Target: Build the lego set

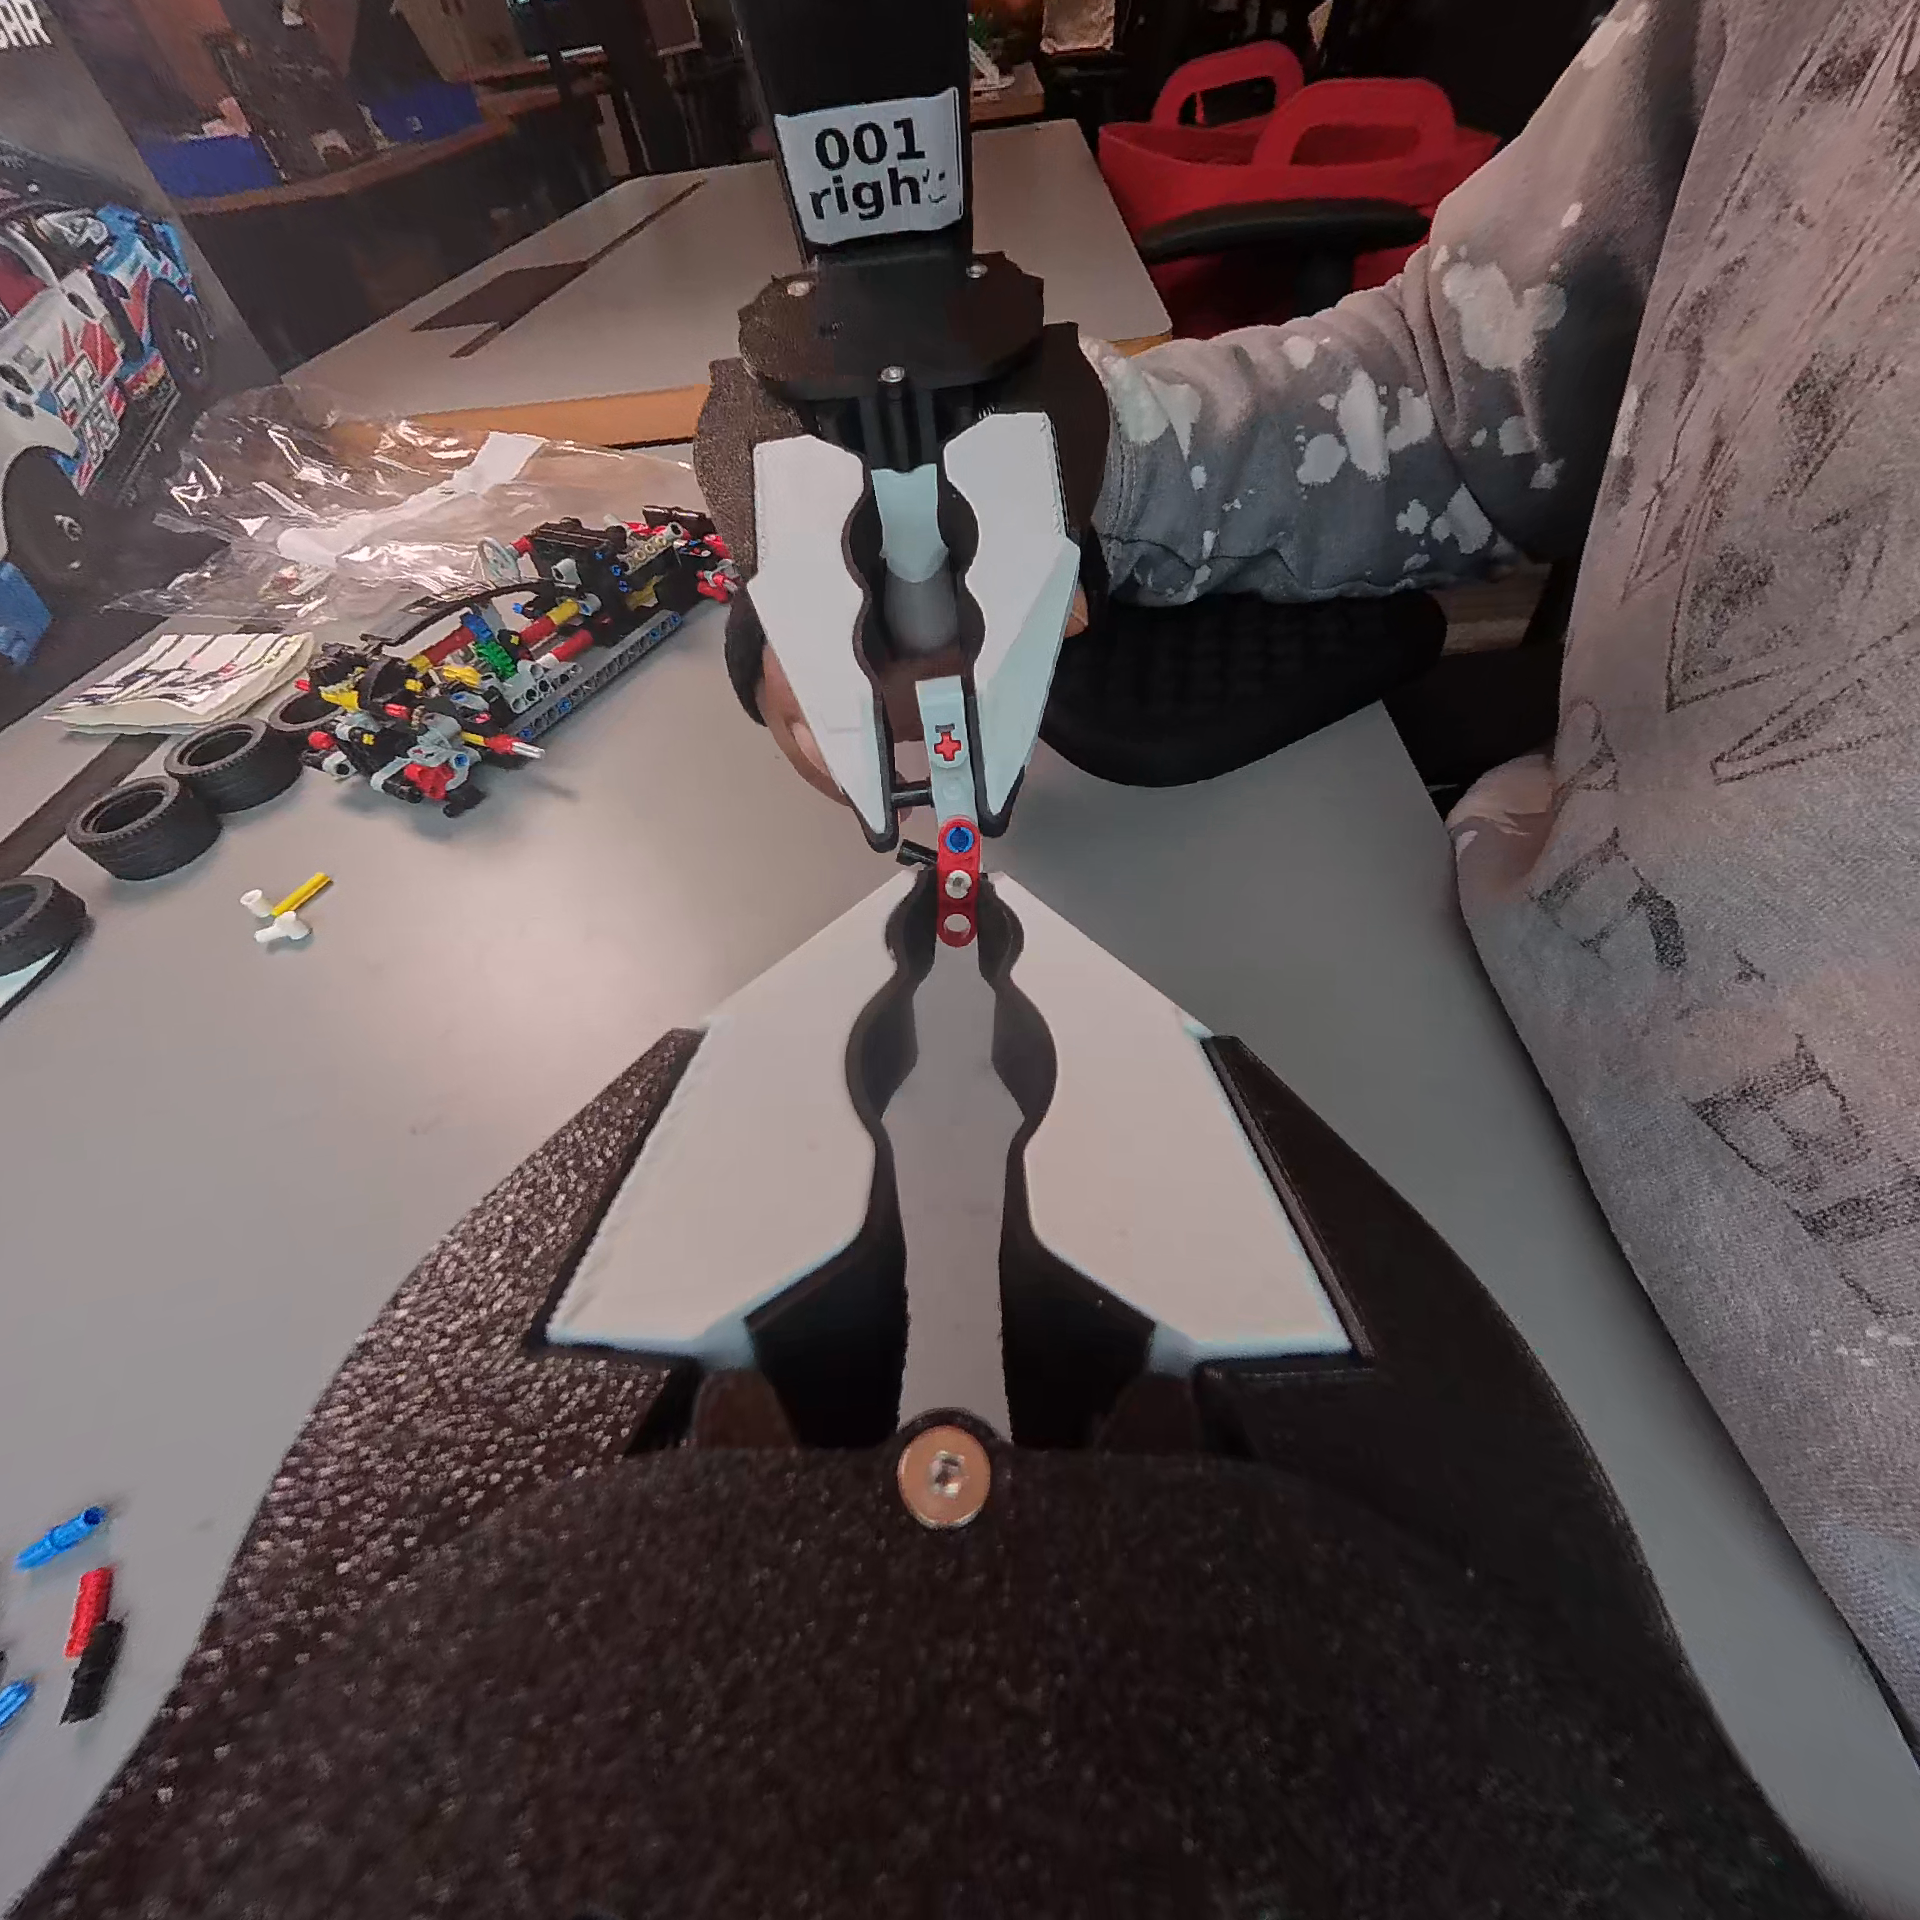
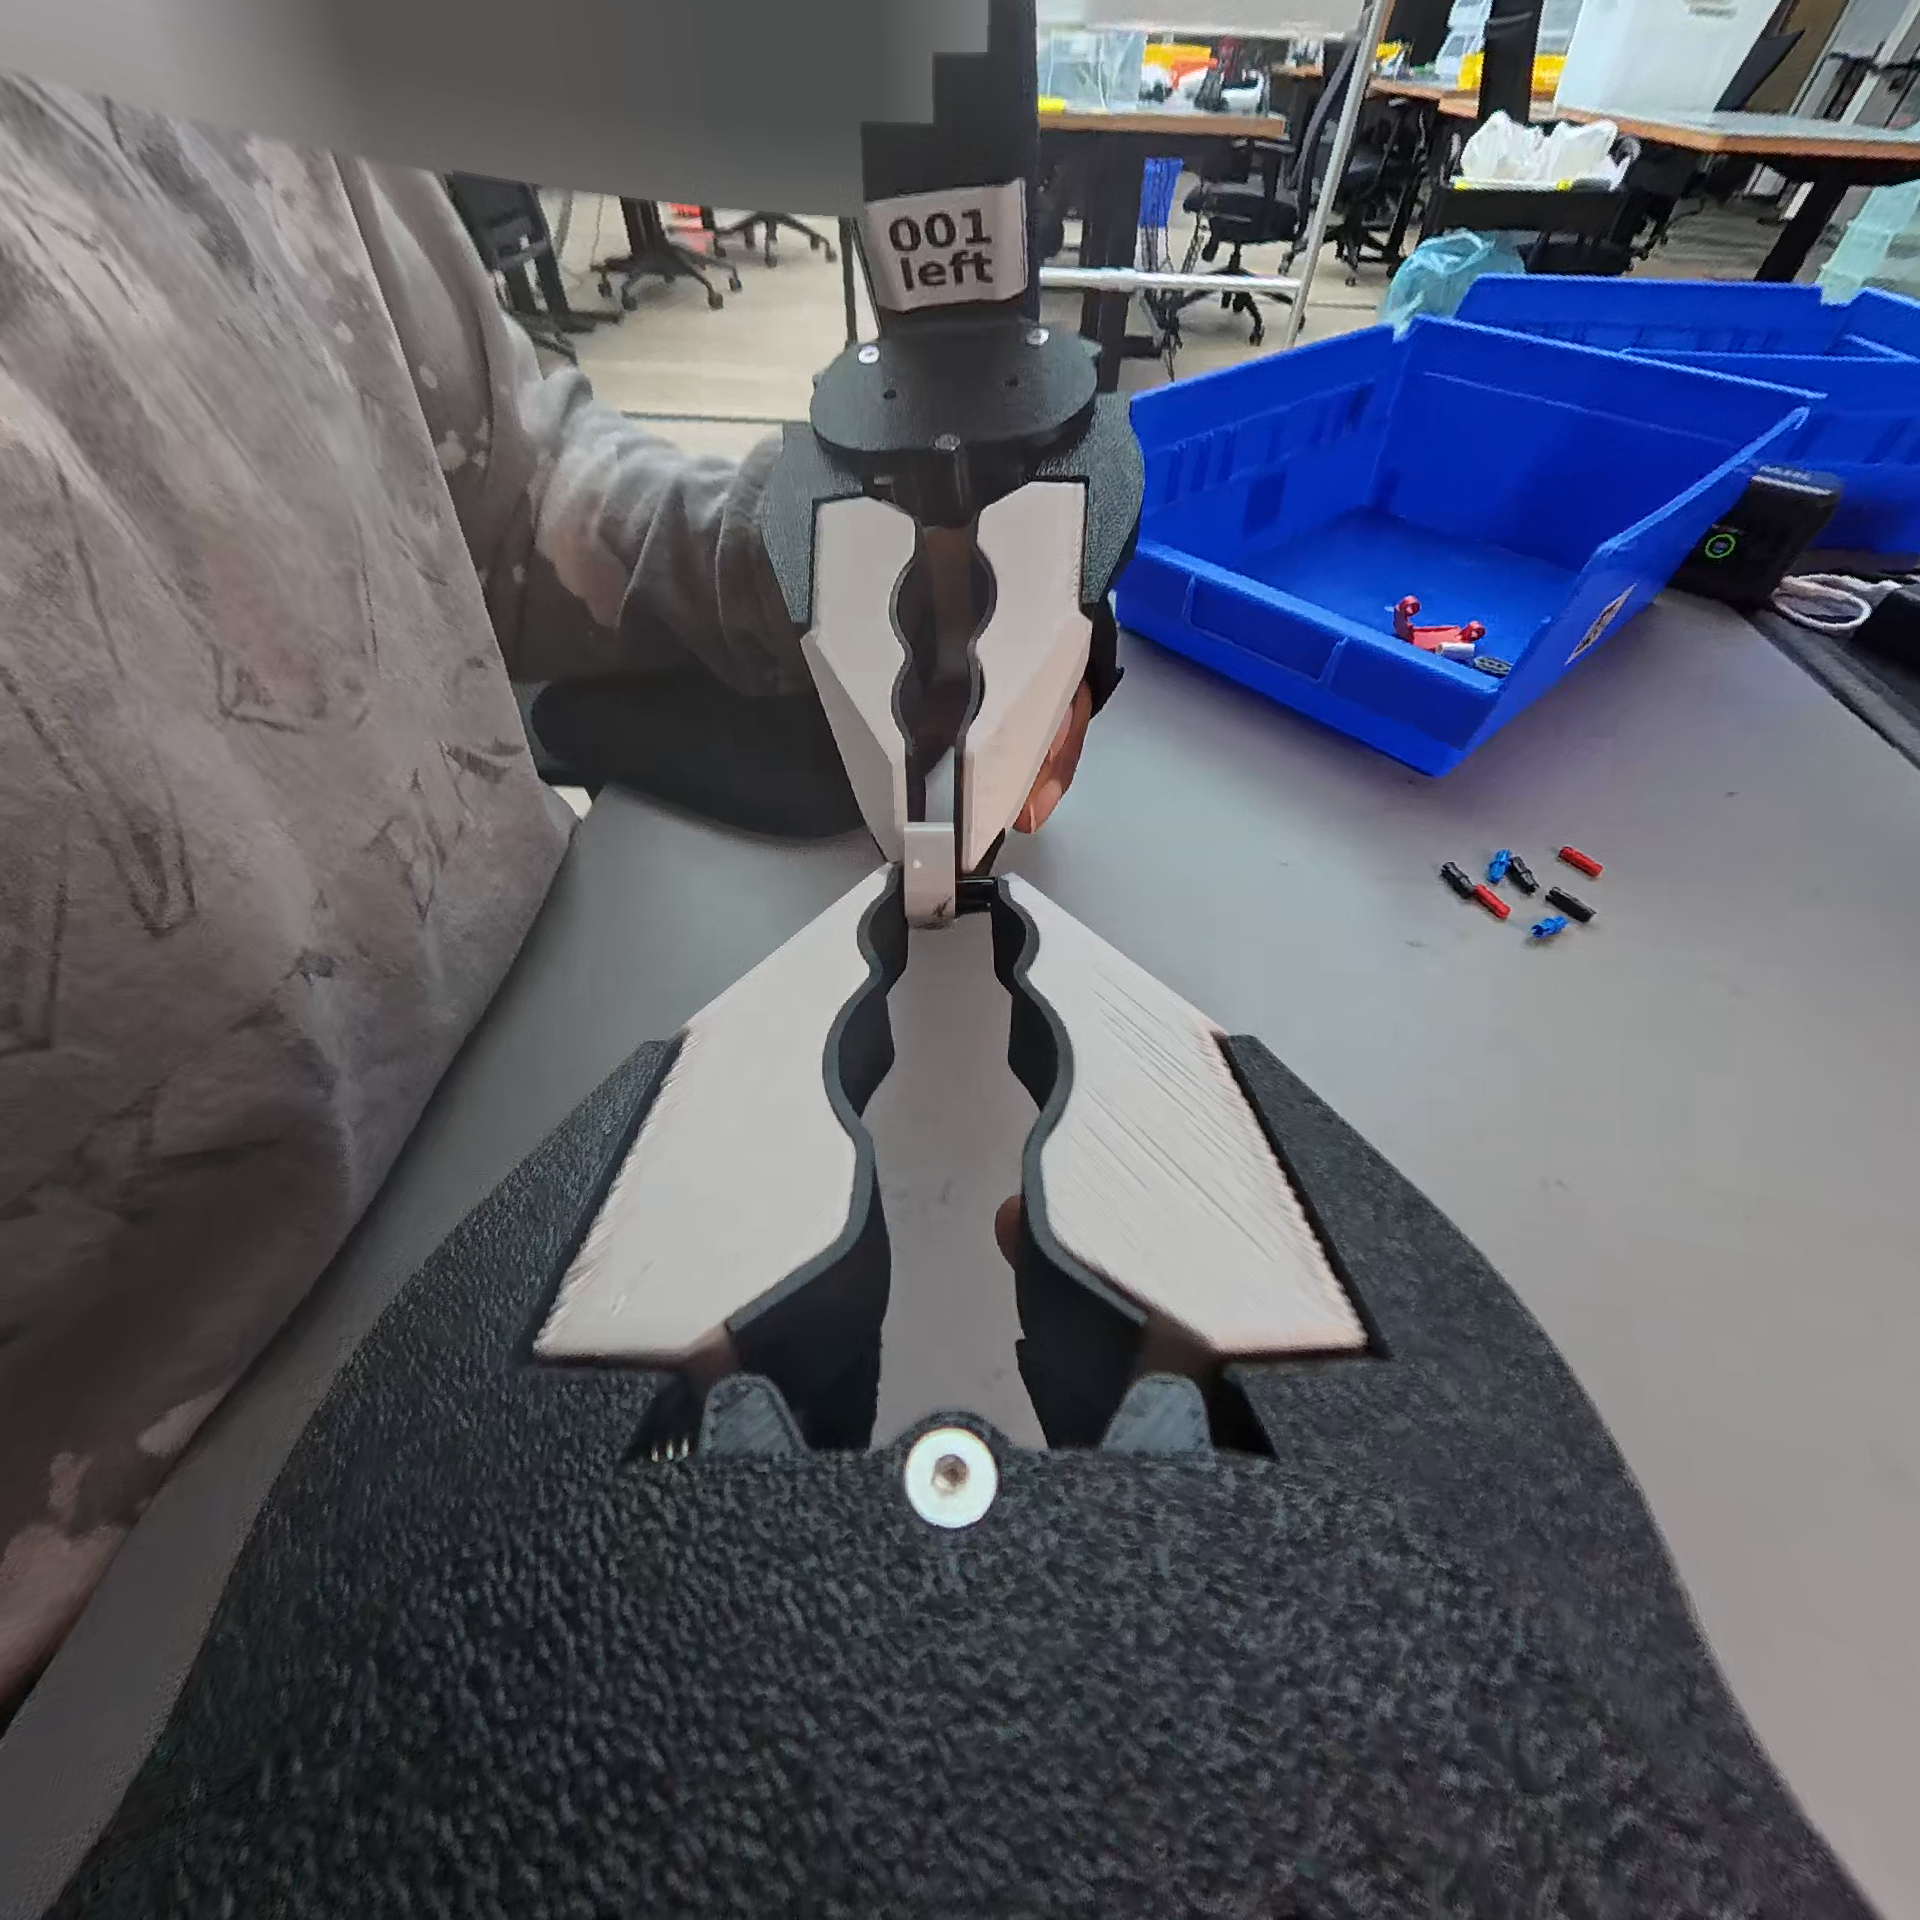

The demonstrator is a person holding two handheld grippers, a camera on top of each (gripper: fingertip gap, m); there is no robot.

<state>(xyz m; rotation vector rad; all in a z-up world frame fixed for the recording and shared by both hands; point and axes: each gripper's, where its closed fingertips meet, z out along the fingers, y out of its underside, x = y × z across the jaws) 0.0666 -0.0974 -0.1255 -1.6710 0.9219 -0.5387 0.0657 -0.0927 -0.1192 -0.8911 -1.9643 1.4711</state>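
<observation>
Both grippers meet tip to tip above the grey table (image 1: 520, 1039).

Left gripper (image 1: 951, 904): jaws clenched on a small red liftarm (image 1: 957, 883), blue pin in its top hole, a short black pin sticking out to the left at the tips.

Right gripper (image 2: 940, 904): jaws clamped on a white beam (image 2: 928, 868), with a black pin between beam and right fingertip. In the left wrist view the same white beam (image 1: 951, 753) carries a red cross mark and overlaps the red liftarm's top end, so the two parts touch.

Each gripper has a white paper label on its black stem; both are readable, text not repeated here.

Left of the left jaws, well apart: part-built car chassis (image 1: 499, 665), black tyres (image 1: 145, 826), sticker sheet (image 1: 187, 675), clear plastic bag (image 1: 343, 488), yellow axle with white connectors (image 1: 286, 904). Printed set box showing a car (image 1: 73, 343) stands far left.

Right of the right jaws: loose red, blue and black pins (image 2: 1517, 888) near; blue bin (image 2: 1455, 540) beyond, a few red and grey parts inside.
</observation>
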